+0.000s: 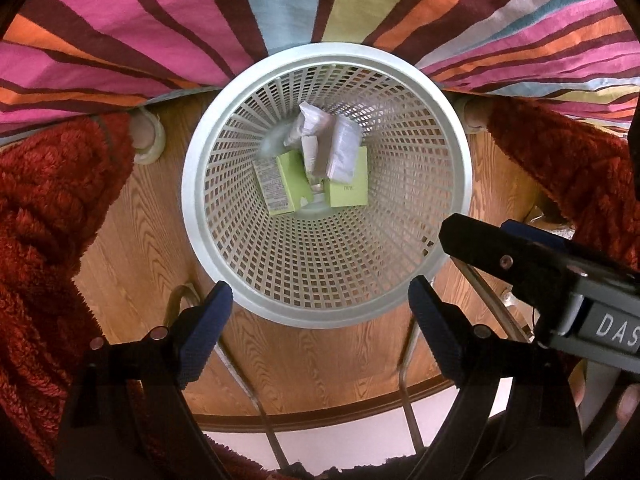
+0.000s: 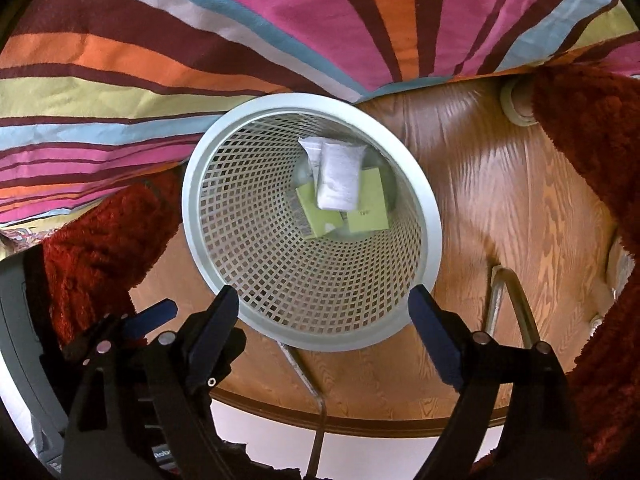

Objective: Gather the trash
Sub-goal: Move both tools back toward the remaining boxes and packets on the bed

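The left gripper [image 1: 320,300] hangs above the near rim of the basket with its two blue, textured pads spread wide and nothing between them. The right gripper [image 2: 324,306] is likewise spread and empty, its blue pads straddling the near rim in the right wrist view. In the left wrist view the right tool enters from the right edge as a black body with a grey bar printed "DAS", the rest cut off.

Below both tools stands the wastebasket [image 1: 224,216], a round, white plastic bin with a smooth, broad rim and lattice walls of small square openings that taper toward the bottom. It rests on a wood-grain floor [image 1: 132,248] with a glossy finish. A shaggy red rug [image 1: 40,220] flanks the floor at both sides.

The trash lies at the bottom of the basket: two light green cartons [image 1: 348,190], one with a panel of fine print too small to read, the other with a short pale logo that cannot be read with certainty. On top of them lie crumpled white wrappers [image 1: 342,148].

Beyond the far rim hangs a striped cloth [image 1: 140,40] in pink, maroon, orange, blue and yellow-green.
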The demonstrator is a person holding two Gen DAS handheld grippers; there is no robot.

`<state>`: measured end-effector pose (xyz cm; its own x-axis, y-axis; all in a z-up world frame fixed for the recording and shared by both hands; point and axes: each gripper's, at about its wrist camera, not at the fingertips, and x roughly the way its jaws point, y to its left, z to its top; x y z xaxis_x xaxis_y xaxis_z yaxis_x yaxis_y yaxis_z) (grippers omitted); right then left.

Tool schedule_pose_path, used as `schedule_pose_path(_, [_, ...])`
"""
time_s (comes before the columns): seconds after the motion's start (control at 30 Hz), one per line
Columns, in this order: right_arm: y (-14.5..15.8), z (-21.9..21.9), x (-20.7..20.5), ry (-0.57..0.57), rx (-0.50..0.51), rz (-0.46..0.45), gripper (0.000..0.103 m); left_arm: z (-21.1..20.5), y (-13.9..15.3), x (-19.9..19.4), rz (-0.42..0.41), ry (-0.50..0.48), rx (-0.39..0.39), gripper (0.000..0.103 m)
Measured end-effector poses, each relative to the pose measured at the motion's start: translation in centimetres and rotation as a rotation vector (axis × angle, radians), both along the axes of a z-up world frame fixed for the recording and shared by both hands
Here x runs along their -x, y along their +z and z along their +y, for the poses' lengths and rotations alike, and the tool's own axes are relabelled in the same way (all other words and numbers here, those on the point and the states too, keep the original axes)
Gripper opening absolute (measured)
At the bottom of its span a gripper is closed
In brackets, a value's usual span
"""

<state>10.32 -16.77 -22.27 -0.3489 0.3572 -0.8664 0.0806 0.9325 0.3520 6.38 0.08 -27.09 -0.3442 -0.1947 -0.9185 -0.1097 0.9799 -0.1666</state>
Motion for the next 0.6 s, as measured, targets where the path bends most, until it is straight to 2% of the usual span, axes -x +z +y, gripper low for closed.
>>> schedule_pose_path(0.23, [0.9, -0.8, -0.1, -0.024, -0.006, -0.028, 0.082, 0.3, 1.0, 0.0, -0.04, 0.027, 0.0, 0.087])
schedule_pose_path(0.37, [2.8, -1.1, 0.0, -0.029, -0.025, -0.09, 0.082, 0.9, 2.5, 0.1, -0.098, 0.061, -0.005, 0.087])
schedule_pose_path(0.47, [5.1, -1.3, 0.0, -0.03, -0.05, -0.174, 0.082, 1.6, 4.8, 0.2, -0.195, 0.09, -0.015, 0.087])
schedule_pose_path(0.6, [9.5, -2.0, -0.4, -0.032, -0.078, -0.352, 0.082, 2.5, 9.2, 0.0, -0.398, 0.125, -0.038, 0.087])
